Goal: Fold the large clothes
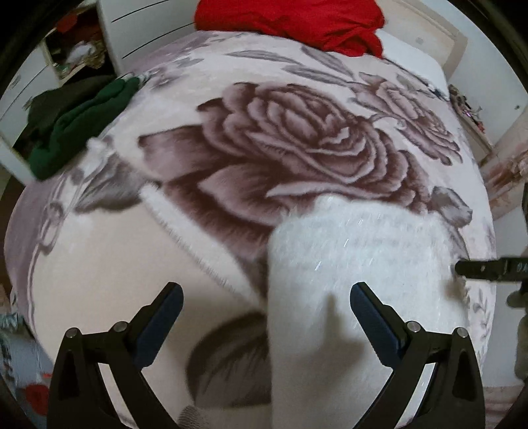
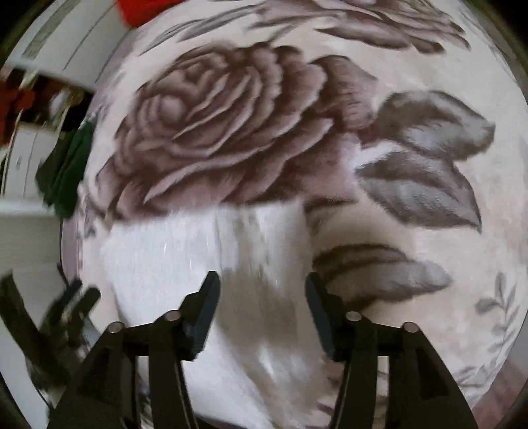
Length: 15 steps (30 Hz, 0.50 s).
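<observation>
on the floral blanket (image 1: 297,138), white fuzzy garment (image 1: 356,264) lies, seemingly untouched by both spread grippers.

We see the fluffy garment (image 1: 359,283) lying on the bed (image 1: 99,264), near its front edge. Behind it, at the bed's far end, a heap of cloth (image 1: 290,19) rests. On the bed's left edge lies a second bundle (image 1: 76,128), with cabinets (image 1: 148,29) behind it.
</observation>
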### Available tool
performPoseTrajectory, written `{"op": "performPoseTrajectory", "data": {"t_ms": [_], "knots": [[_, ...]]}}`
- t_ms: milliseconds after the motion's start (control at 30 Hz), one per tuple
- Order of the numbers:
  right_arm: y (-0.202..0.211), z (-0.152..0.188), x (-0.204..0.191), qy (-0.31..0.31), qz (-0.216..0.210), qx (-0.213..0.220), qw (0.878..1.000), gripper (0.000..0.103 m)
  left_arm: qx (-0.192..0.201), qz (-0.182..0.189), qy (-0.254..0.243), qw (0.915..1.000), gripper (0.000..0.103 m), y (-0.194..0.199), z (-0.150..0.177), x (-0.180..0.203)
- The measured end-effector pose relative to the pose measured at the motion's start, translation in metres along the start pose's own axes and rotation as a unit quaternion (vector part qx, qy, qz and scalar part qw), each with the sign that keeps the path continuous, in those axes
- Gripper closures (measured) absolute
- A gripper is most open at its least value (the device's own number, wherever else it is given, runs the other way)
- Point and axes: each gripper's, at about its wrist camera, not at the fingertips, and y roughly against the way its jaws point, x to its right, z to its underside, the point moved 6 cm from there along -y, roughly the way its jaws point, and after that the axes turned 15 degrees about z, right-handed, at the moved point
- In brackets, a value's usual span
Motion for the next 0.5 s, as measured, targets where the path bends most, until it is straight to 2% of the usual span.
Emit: {"op": "performPoseTrajectory", "data": {"t_ms": [67,167,200,267,333,433,500], "knots": [[-0.010,0.015,0.002,0.002,-0.005,-0.019,1.000,0.036,-0.006,-0.002,0.017,0.9998,0.000,-0.002,0.012,-0.006],[-0.038,0.032,0.010,-0.043,-0.043,-0.066,0.996,0.036,-0.018,-0.001,0.038,0.9991,0.000,-0.009,0.025,-0.013],[-0.044,0.036,0.007,-0.053,-0.069,-0.074,0.993,0.036,-0.022,-0.002,0.043,0.9988,0.000,-0.011,0.029,-0.014],[-0.050,0.040,0.001,-0.059,-0.080,-0.049,0.994,0.064,-0.028,-0.001,0.050,0.9984,0.000,-0.015,0.035,-0.016],[-0.045,0.048,0.001,-0.061,-0.078,-0.033,0.995,0.084,-0.028,0.002,0.051,0.9983,0.000,-0.015,0.036,-0.016],[-0.022,0.060,0.015,-0.096,-0.084,-0.005,0.992,0.088,-0.026,0.003,0.044,0.9987,0.000,-0.018,0.034,-0.014],[-0.012,0.069,0.030,-0.119,-0.065,0.010,0.991,0.088,-0.022,0.007,0.038,0.9990,0.000,-0.023,0.032,-0.013]]}}
